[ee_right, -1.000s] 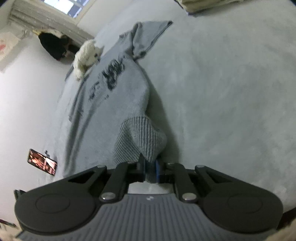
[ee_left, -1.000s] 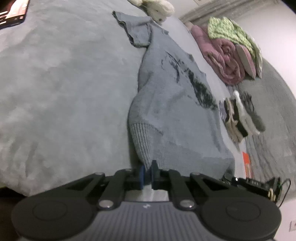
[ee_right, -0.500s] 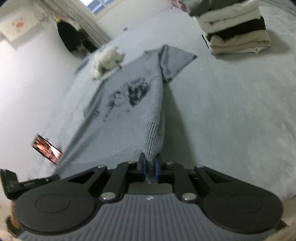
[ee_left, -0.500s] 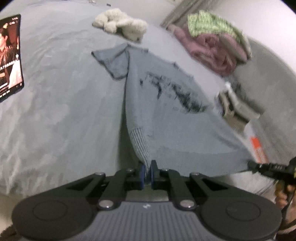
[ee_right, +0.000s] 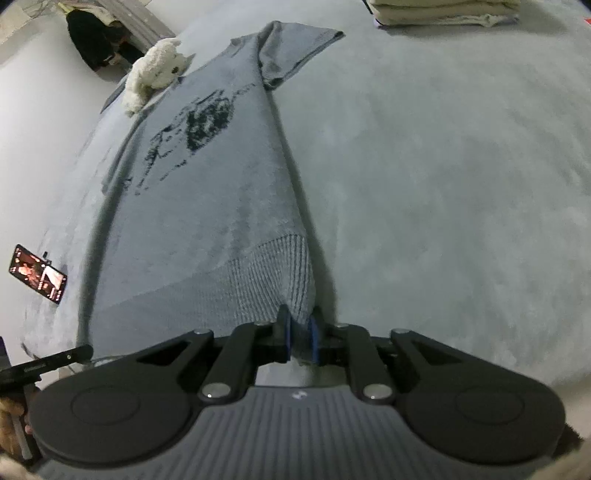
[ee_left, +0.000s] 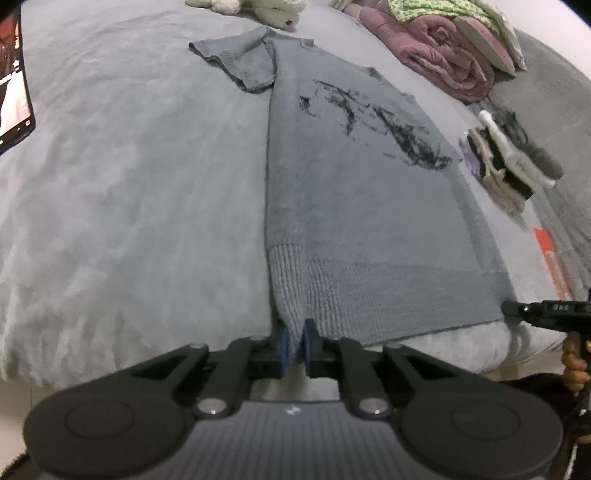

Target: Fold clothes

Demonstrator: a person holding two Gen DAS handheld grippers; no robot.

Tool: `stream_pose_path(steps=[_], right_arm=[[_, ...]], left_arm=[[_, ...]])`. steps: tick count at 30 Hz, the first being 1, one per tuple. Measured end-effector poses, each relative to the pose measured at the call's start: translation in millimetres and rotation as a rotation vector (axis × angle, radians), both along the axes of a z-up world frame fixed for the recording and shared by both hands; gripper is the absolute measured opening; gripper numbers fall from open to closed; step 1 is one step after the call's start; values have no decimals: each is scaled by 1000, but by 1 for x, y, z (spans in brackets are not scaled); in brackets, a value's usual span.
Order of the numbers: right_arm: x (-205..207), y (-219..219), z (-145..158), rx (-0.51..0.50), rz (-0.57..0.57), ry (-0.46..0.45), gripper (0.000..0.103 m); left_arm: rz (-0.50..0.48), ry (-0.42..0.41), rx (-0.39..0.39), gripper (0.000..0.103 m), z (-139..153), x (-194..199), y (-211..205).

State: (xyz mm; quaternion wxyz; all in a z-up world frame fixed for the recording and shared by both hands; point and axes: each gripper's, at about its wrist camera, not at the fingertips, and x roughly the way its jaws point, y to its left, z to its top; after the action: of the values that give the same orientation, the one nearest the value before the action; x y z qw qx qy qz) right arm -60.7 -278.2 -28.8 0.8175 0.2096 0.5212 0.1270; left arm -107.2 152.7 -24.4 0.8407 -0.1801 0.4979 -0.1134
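Grey knit sweater (ee_left: 354, 206) lies spread flat on the bed (ee_left: 129, 184), dark print facing up, ribbed hem nearest both cameras.

Left gripper (ee_left: 294, 343): fingers narrow and opening; the hem's left corner sits between the blue pads (ee_left: 283, 345), cloth still touching them.

Right gripper (ee_right: 298, 341): fingers narrow and opening as well; the hem's right corner between the pads, gap slightly wider.

Left wrist view: short sleeve at 12 o'clock from the fingers, white plush toy (ee_left: 273, 9) beyond the collar. Pink rolled blanket (ee_left: 439, 55) at 1 o'clock. Folded clothes stack (ee_left: 506, 162) at 2 o'clock, just beside the sweater's far edge. Phone (ee_left: 13, 85), screen lit, at 10 o'clock.

Right wrist view: the left gripper shows at 8 o'clock.
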Motion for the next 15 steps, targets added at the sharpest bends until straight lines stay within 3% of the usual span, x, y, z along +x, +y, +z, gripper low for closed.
stream_pose_path(steps=[2,6,9,15], right_arm=[[1,0,8,-5,17,-12,18],[5,-1,27,-31,22,-60,39],[15,-1,38,-33,9,-95,39],[43,8,45,-5,2,-141,39]], left_arm=[[14,-17,-19,13,7,4,7],[55,-38,-8,28,16,20,21],[106,-41,-8,36,16,36,34],[279,-100,-2,38,6,82,58]])
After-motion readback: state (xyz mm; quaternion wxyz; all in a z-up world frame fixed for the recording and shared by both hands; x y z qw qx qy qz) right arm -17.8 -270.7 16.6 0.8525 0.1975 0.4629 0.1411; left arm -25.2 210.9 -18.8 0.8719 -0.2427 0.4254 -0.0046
